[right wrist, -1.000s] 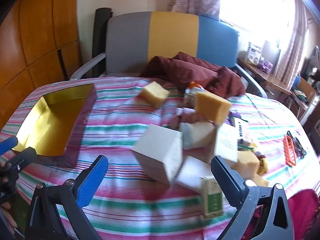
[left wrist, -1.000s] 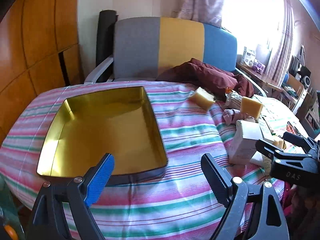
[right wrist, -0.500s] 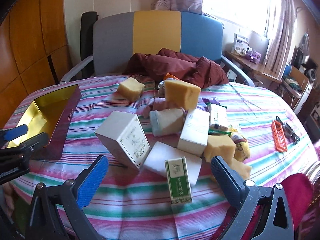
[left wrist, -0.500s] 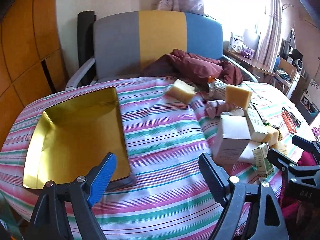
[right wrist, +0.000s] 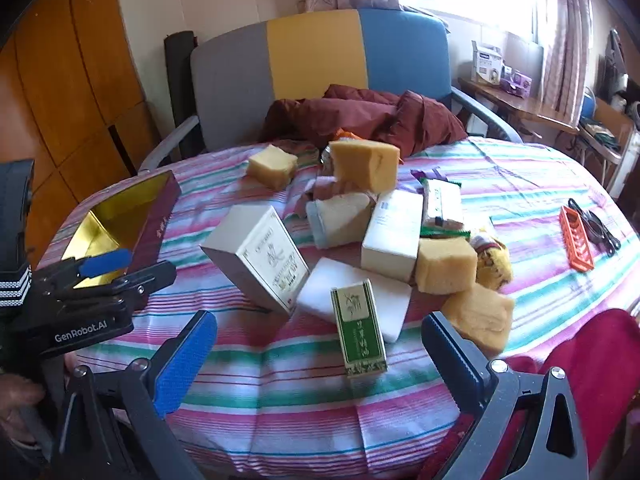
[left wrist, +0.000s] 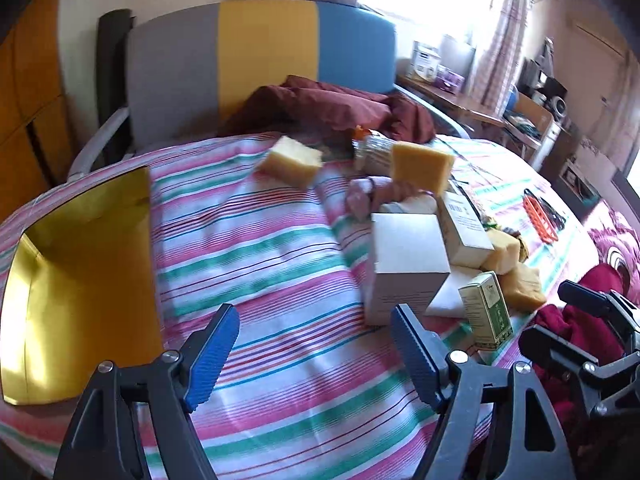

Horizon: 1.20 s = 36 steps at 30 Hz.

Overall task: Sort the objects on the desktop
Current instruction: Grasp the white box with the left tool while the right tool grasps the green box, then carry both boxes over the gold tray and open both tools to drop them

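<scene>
A pile of objects lies on the striped tablecloth: a large white box (right wrist: 260,256) (left wrist: 408,260), a small green box (right wrist: 358,330) (left wrist: 486,310), a white box (right wrist: 394,232), a flat white pad (right wrist: 360,300) and several yellow sponges (right wrist: 446,264). A gold-lined tray (left wrist: 80,256) (right wrist: 120,216) sits at the left. My left gripper (left wrist: 316,352) is open and empty over the cloth between tray and pile. My right gripper (right wrist: 320,356) is open and empty, just in front of the green box.
An orange rack (right wrist: 576,238) and dark scissors (right wrist: 600,228) lie at the table's right. A chair (right wrist: 320,64) with maroon cloth (right wrist: 360,116) stands behind the table. A red garment (right wrist: 580,360) is at the front right edge.
Both views have swung right: the tray has slid to the left edge of view and the pile has come closer to centre. Both grippers stay open and empty.
</scene>
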Motion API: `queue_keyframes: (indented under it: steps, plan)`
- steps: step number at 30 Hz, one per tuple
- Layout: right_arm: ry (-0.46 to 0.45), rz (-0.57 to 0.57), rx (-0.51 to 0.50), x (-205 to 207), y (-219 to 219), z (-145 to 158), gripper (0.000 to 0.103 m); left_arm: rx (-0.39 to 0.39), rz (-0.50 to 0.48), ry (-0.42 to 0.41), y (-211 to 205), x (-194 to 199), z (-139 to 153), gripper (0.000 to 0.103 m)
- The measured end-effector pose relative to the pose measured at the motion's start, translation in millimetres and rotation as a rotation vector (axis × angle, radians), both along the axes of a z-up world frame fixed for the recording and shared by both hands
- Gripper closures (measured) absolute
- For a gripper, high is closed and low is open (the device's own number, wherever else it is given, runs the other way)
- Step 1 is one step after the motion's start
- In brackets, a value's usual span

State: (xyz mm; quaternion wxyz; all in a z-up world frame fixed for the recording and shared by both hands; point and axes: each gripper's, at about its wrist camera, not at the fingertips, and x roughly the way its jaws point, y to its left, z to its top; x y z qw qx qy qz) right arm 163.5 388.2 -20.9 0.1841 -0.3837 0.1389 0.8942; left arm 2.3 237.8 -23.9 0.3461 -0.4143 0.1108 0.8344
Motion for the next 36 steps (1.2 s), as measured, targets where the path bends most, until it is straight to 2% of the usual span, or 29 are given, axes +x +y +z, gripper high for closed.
queue_keyframes:
  steps: [3,7,14,16,18,20,21,22,25,29,32,36]
  plan:
    - [-0.018,-0.041,-0.023,2,4,-8,0.002,0.007,-0.047,-0.024,12,-3,-3,0.024]
    - [-0.071,-0.097,-0.009,-1,10,-22,0.012,0.041,-0.115,-0.048,28,-3,-4,0.024]
    - [-0.139,-0.132,0.004,-15,24,-44,0.026,0.008,-0.192,-0.07,62,-10,-20,0.026]
    - [-0.159,-0.128,0.005,-19,25,-49,0.034,-0.003,-0.205,-0.091,69,-15,-30,0.031]
    - [-0.182,-0.13,0.012,-24,28,-54,0.042,-0.001,-0.22,-0.119,74,-18,-35,0.05]
    - [-0.207,-0.135,0.021,-27,31,-59,0.053,0.019,-0.231,-0.135,75,-20,-38,0.051]
    - [-0.216,-0.135,0.026,-27,31,-60,0.065,0.029,-0.232,-0.126,74,-19,-38,0.051]
    - [-0.223,-0.138,0.03,-27,32,-61,0.072,0.039,-0.234,-0.118,73,-18,-37,0.051]
    - [-0.231,-0.136,0.033,-25,32,-60,0.072,0.093,-0.231,-0.115,66,-15,-31,0.052]
    - [-0.193,-0.094,0.019,-27,26,-49,0.072,0.118,-0.209,-0.072,50,-9,-18,0.052]
    - [-0.143,-0.032,0.005,-38,15,-34,0.072,0.131,-0.147,-0.035,23,-11,-4,0.052]
    - [-0.083,0.076,-0.048,-66,-7,-19,0.072,0.143,-0.006,-0.004,-33,-29,12,0.052]
